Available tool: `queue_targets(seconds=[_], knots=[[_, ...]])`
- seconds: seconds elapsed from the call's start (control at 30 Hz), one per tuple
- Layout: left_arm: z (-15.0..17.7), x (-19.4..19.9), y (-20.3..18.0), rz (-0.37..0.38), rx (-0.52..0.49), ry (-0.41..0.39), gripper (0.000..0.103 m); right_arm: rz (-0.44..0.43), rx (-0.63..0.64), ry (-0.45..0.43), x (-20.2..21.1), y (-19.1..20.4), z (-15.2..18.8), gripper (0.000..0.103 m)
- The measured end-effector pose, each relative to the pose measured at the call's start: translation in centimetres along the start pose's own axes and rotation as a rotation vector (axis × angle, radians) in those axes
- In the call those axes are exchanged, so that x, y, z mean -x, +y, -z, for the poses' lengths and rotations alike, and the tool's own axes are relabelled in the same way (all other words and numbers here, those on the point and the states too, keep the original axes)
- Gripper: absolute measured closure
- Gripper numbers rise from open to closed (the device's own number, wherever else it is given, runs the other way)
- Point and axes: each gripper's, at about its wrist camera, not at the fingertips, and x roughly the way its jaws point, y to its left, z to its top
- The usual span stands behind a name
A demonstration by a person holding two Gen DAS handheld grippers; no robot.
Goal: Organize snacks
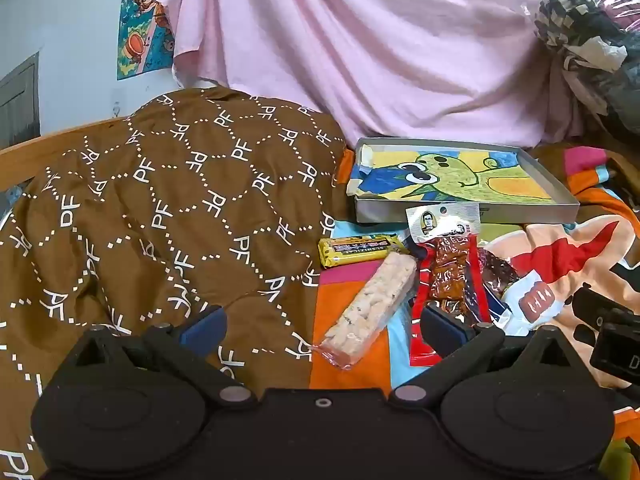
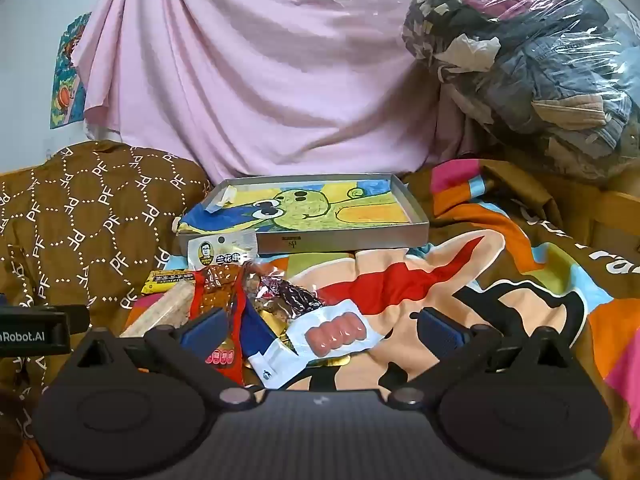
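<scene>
1. A small heap of snacks is seen on a brightly printed cartoon blanket [image 2: 500, 264], just in front of a shallow grey tray [image 2: 418, 224] whose floor is covered by a crayon drawing of a green creature.
2. In the heap, a pale rice-crisp bar [image 1: 372, 308] in clear wrap is laid beside a yellow wrapped bar [image 1: 360, 250]; a red-edged packet of brown spiced snack [image 1: 450, 276] with a portrait label is rested against the tray's front wall, and a white sausage pack [image 2: 334, 334] and a dark crinkled wrapper [image 2: 296, 298] are piled to its right.
3. No snack is seen inside the tray, so the sorting is judged to be at its very start: every item is yet to be picked up and placed, presumably in the tray.
4. The left gripper [image 1: 322, 326] is held with its fingers spread wide and nothing between them, the rice-crisp bar lying in the gap below.
5. The right gripper [image 2: 320, 328] is likewise spread and empty, poised above the sausage pack.
6. Further out, a brown quilt [image 1: 168, 208] patterned with letters is bunched to the left, a pink sheet [image 2: 256, 72] is draped behind, and a clear bag of clothes [image 2: 532, 64] is stacked at the right.
</scene>
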Motion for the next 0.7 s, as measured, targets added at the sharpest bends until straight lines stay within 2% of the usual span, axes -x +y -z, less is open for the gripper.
queue_targets(seconds=[0.7], knots=[[0.0,0.0,-0.01,0.001,0.002,0.0,0.001,0.0,0.01,0.007,-0.1,0.1,0.07,0.0]])
